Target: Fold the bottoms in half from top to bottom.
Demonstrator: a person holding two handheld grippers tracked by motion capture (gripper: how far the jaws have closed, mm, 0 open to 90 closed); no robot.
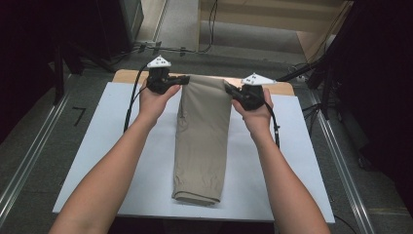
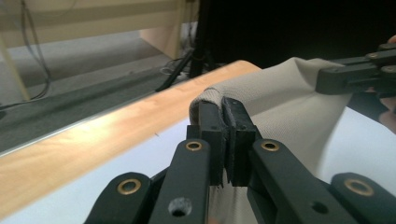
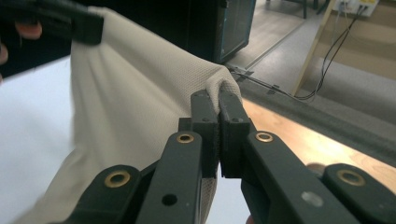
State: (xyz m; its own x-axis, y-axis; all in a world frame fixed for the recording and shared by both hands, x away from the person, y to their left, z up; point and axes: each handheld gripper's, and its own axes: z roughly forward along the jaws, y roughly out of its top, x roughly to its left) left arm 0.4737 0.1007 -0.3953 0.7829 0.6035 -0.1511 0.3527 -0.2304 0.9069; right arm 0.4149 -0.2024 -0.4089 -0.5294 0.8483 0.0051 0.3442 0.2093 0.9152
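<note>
Left gripper [image 2: 223, 109] clamped on one far corner of the folded beige trousers [image 1: 202, 141], right gripper [image 3: 219, 100] clamped on the other, fabric pinched between each pair of pads. Near end, the cuffs, rests on the white sheet [image 1: 87, 161]; far end is lifted and taut between the grips, probably for folding it towards the near edge. Beyond lies the wooden table edge [image 1: 125, 74].
</note>
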